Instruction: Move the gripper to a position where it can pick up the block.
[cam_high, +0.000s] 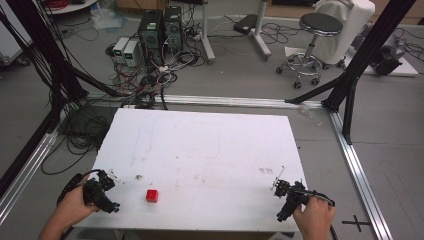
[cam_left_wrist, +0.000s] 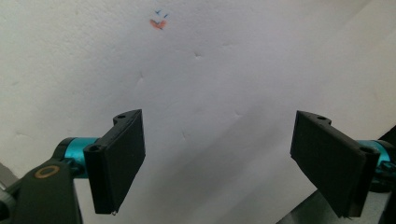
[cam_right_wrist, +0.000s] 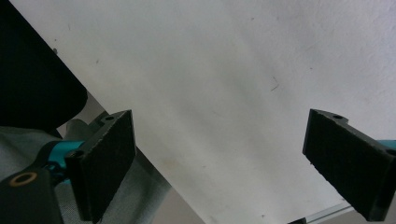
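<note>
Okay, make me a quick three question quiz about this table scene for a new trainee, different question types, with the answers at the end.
1. True or false: the left tool is clamped on the red cube.
2. Multiple choice: the red cube sits nearer to A) the left tool, B) the right tool, C) the far edge of the white table.
3. Fill in: in both gripper views the two black jaws stand wide ____ with nothing between them.

Key
1. False. In the high view the cube sits alone on the table, apart from the tool.
2. A. It lies near the front edge, on the left side.
3. Apart, that is, open.
</note>
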